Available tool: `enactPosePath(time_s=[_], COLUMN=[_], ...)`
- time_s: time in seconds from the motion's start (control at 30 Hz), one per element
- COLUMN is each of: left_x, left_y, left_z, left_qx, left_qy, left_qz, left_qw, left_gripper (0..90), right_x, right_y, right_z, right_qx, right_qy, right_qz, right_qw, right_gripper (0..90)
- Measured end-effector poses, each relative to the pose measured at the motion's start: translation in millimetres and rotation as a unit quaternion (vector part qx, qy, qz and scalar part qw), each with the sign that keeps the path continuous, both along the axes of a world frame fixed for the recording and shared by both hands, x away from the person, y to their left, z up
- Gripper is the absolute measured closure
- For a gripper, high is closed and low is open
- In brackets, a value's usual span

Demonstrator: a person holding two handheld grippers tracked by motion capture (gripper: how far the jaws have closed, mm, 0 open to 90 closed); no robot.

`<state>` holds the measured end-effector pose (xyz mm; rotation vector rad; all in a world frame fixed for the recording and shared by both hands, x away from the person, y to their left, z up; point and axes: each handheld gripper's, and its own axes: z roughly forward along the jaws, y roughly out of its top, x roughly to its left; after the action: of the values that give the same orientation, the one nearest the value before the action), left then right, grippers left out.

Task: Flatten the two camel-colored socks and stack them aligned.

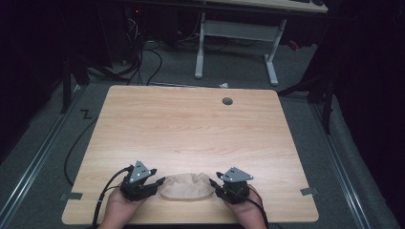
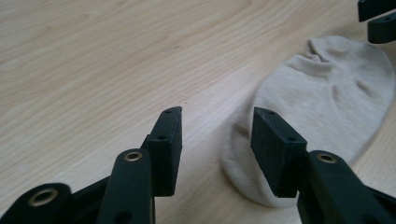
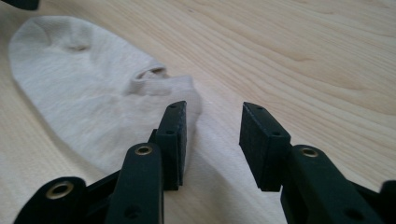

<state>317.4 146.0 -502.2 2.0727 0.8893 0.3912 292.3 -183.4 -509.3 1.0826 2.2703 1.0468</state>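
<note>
I am holding a tool in each hand at the near edge of the pale wooden surface (image 1: 191, 129), and a beige sock (image 1: 186, 186) is lying flat between them. My left tool (image 1: 161, 180) is sitting just beside one end of the sock, my right tool (image 1: 213, 183) just beside the other, so the sock is spanning the gap between the two.

Looking along my left tool (image 2: 217, 133), I am seeing both of its black pads (image 2: 170, 149) standing well apart and released, with bare wood showing in the gap. The sock (image 2: 322, 107) is lying ahead and to the right there; its near end is sitting by the right-hand pad, and I cannot tell whether that pad is touching the cloth. The jaws of my other tool (image 2: 378, 18) are peeking in at the top right corner, beyond the far end of the sock.

Looking along my right tool (image 3: 212, 135), I am again seeing released pads with nothing gripped between them. The sock (image 3: 88, 93) is spreading out to the left, its puckered cuff opening lying just ahead of the left-hand pad (image 3: 173, 140). The fabric is slightly rumpled in the middle and is resting on the surface, not lifted anywhere.
</note>
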Motion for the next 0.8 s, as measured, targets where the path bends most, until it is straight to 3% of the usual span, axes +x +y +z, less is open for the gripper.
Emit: enactPosePath(time_s=[0.2,0.3,0.4,0.47,0.53,0.63,0.8], left_x=[14.8,24.9,38.2,45.0,44.3,41.6,40.2], left_y=[25.5,41.8,61.8,72.0,74.1,67.2,62.6], left_z=[2.8,-0.7,-14.2,-19.6,-16.3,-11.9,-14.8], left_qx=[0.002,0.005,0.024,0.017,0.002,0.019,0.029], left_qy=[-0.017,-0.013,0.002,0.027,0.022,0.003,0.012], left_qz=[0.046,0.074,0.122,0.146,0.148,0.133,0.120], left_qw=[0.9988,0.9971,0.9922,0.9887,0.9888,0.9910,0.9923], left_gripper=[52.3,51.0,51.0,50.9,50.4,49.8,49.9], right_x=[12.3,21.1,37.9,48.4,54.9,54.8,49.8], right_y=[-14.8,-24.6,-41.9,-55.1,-65.4,-73.5,-69.3], right_z=[-3.9,-6.2,-9.6,-11.1,-12.3,-12.6,-12.1], right_qx=[0.003,-0.001,-0.016,-0.014,-0.018,-0.009,-0.014], right_qy=[-0.008,-0.009,-0.009,0.001,0.005,0.007,0.004], right_qz=[-0.029,-0.049,-0.082,-0.108,-0.129,-0.139,-0.130], right_qw=[0.9995,0.9987,0.9965,0.9940,0.9915,0.9903,0.9914], right_gripper=[59.2,58.2,58.0,57.6,57.6,57.8,58.4])
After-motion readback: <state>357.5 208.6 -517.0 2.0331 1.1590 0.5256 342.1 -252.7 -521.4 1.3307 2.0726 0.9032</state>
